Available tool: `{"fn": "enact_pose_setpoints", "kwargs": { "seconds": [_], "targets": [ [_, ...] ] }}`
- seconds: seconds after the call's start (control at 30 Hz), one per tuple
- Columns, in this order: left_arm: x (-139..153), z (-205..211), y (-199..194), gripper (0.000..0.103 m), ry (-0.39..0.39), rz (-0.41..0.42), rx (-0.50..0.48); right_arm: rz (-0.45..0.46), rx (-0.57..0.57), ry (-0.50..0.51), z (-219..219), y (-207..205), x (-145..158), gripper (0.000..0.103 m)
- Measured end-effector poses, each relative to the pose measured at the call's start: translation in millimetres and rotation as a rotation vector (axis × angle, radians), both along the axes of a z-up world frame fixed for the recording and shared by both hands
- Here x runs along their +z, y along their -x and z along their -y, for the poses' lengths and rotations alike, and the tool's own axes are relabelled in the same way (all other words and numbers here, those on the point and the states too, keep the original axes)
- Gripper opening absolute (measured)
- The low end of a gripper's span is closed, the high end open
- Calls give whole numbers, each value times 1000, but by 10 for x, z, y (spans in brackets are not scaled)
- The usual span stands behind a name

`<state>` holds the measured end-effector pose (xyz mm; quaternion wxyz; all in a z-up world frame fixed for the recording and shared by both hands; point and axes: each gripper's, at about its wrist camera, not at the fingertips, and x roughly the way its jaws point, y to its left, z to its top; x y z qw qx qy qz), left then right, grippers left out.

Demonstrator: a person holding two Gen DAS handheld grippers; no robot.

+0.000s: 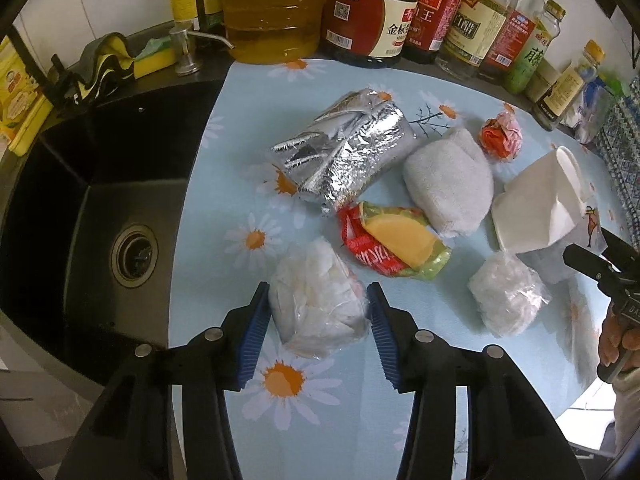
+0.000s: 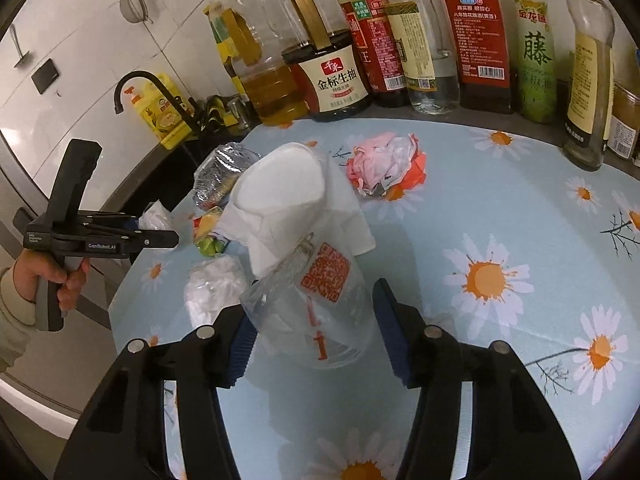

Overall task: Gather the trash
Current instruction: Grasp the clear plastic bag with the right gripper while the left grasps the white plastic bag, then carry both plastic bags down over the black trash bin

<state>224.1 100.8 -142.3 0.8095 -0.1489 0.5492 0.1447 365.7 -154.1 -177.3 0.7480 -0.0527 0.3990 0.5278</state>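
1. Left gripper (image 1: pixel 316 312): clenched on a crumpled clear plastic bag (image 1: pixel 316 300) of white scraps; both blue pads (image 1: pixel 256 332) press its sides; bag rests on the daisy-print tablecloth (image 1: pixel 240 152), near the edge by the black sink (image 1: pixel 80 200).
2. Right gripper (image 2: pixel 316 332): jaws set around a clear plastic bag (image 2: pixel 320 300) printed with an orange QR code; left pad touches the bag, right pad stands just apart; not yet clamped; no firm grasp visible.
3. White paper carton (image 2: pixel 280 196): lying tilted, partly inside the mouth of the QR-code bag.
4. Foil pouch (image 1: pixel 344 148): silver, crumpled; centre of the cloth.
5. Red, yellow and green snack wrapper (image 1: pixel 396 240): just beside the foil pouch, touching the grey cloth (image 1: pixel 448 184).
6. Red-and-pink crumpled wrapper (image 1: pixel 500 136): beyond the grey cloth.
7. Second small wad of clear plastic (image 1: pixel 504 292): near the carton.
8. Condiment bottles (image 1: pixel 460 12): a row along the wall behind the cloth; a large oil jug (image 1: pixel 272 12) at its sink end.
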Motion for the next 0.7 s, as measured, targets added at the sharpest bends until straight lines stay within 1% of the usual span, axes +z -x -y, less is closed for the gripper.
{"fn": "enact_pose_setpoints", "kwargs": {
  "seconds": [0.17, 0.3, 0.4, 0.5, 0.7],
  "targets": [
    [92, 94, 137, 47, -7, 22, -9, -3, -20, -10, 121, 104, 50, 56],
    [214, 163, 279, 47, 0, 57, -21, -9, -56, -33, 253, 216, 129, 56],
    [291, 237, 398, 47, 8, 80, -49, -8, -85, -42, 330, 330, 198, 56],
    [340, 288, 521, 47, 21, 105, -83, -3, -123, -47, 394, 482, 265, 56],
    [436, 372, 806, 47, 44, 152, -147, 13, -185, -55, 475, 925, 363, 56]
  ]
}}
